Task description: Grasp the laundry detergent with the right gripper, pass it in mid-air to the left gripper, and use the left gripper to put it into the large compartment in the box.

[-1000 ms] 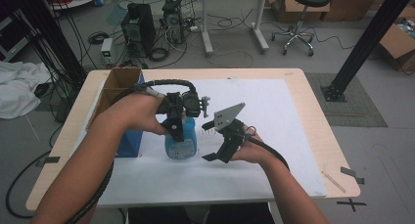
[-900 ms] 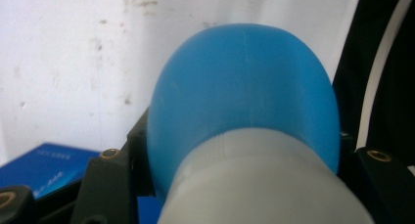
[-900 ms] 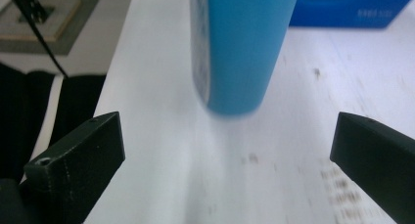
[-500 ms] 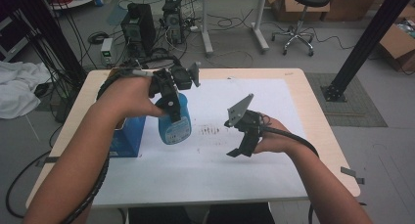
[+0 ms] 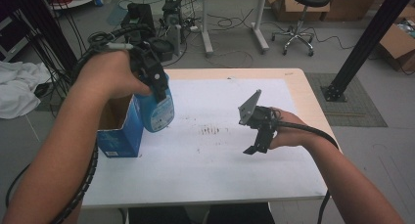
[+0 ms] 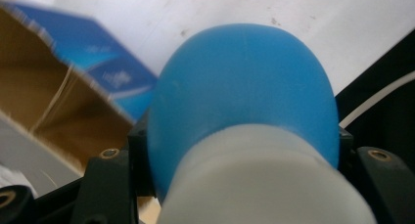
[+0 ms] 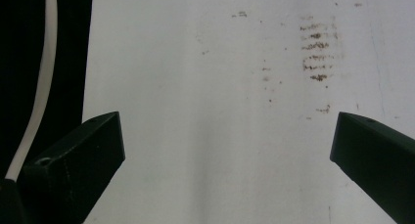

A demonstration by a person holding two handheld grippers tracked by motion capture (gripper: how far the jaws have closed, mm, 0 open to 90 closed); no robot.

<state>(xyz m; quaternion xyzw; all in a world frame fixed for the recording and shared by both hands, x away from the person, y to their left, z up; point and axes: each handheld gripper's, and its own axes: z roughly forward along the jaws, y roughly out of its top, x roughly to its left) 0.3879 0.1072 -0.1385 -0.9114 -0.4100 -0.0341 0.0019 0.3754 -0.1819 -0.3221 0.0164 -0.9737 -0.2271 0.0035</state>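
Left gripper [image 5: 155, 82] clamped on blue bottle [image 5: 157, 109], bottle held off table, just beside open box [image 5: 117, 136]. Right gripper [image 5: 258, 136] jaws wide apart, empty, over white sheet [image 5: 205, 160]. Judgement: pickup done; placing into box not yet done.

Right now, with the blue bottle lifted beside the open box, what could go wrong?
1. The left gripper holds the blue bottle only near its top, so the body may swing or slip.
2. The bottle hangs close to the edge of the open box; lowering it carelessly could catch the rim and tip the box.
3. The right gripper is open and apart, so it cannot steady anything.
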